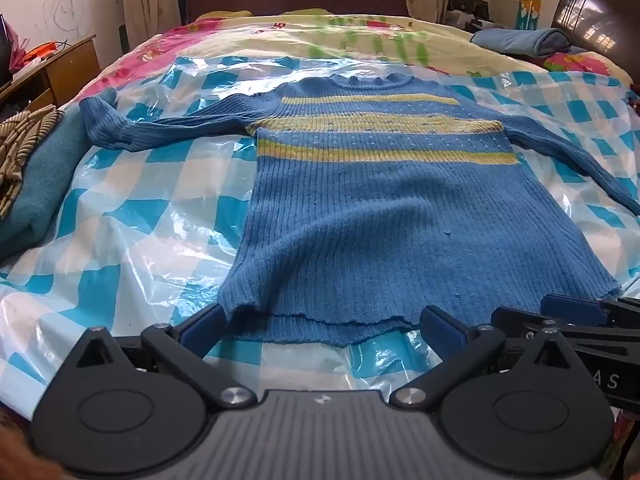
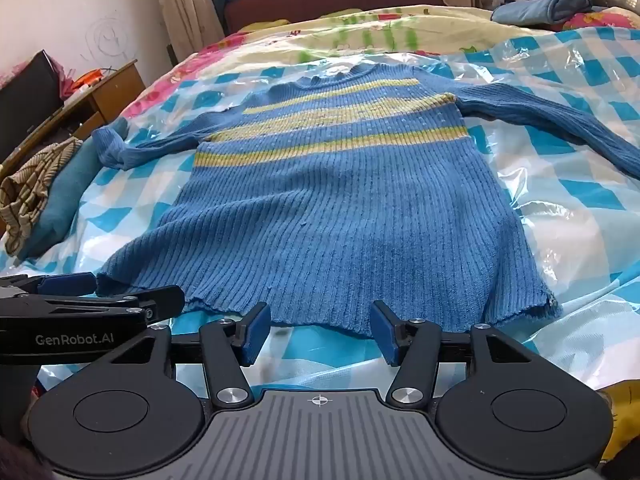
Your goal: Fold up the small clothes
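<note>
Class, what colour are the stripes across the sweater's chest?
Yellow stripes on the blue sweater; clearest in the left wrist view.

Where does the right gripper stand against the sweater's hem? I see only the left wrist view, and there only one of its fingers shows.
Observer: The right gripper is open. The hem of the blue sweater lies between its fingertips, and nothing is pinched.
Operator: Is the hem corner on that side free?
Observer: Yes. The hem corner rests on the checked plastic sheet, to the right of both fingers and not gripped.
</note>
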Demonstrator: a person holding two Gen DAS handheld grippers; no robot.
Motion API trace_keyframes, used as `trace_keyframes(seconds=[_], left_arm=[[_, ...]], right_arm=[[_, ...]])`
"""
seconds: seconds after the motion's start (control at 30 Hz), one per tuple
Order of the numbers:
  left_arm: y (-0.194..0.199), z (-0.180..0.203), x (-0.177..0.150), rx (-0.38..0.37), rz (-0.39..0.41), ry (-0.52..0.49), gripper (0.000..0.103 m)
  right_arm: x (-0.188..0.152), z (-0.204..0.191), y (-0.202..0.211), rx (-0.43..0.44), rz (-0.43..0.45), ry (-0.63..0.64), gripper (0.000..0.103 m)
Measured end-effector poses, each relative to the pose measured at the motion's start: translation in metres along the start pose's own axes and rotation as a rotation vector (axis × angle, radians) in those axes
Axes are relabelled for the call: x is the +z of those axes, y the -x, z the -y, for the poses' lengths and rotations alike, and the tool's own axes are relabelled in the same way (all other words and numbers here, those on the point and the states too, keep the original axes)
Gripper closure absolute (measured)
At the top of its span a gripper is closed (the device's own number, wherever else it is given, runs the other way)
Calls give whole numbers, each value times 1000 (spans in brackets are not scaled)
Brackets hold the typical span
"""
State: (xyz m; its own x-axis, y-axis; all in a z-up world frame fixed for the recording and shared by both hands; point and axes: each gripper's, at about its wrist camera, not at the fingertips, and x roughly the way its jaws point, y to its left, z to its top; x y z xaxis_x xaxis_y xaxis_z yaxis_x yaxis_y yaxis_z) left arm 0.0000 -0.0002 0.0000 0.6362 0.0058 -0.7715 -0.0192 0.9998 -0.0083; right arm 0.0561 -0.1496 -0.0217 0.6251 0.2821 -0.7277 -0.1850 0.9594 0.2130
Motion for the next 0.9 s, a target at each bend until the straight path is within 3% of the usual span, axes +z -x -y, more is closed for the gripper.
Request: trace_keyframes(seconds=[0.53,0.9], left_arm=[[-1,10,1,-8,-11,-25,0],[11,8,3,-27,18,-20,0]], right_arm=[[1,9,-1,-2,-21,-38,48],[3,7,10,-2,10,-34,48]])
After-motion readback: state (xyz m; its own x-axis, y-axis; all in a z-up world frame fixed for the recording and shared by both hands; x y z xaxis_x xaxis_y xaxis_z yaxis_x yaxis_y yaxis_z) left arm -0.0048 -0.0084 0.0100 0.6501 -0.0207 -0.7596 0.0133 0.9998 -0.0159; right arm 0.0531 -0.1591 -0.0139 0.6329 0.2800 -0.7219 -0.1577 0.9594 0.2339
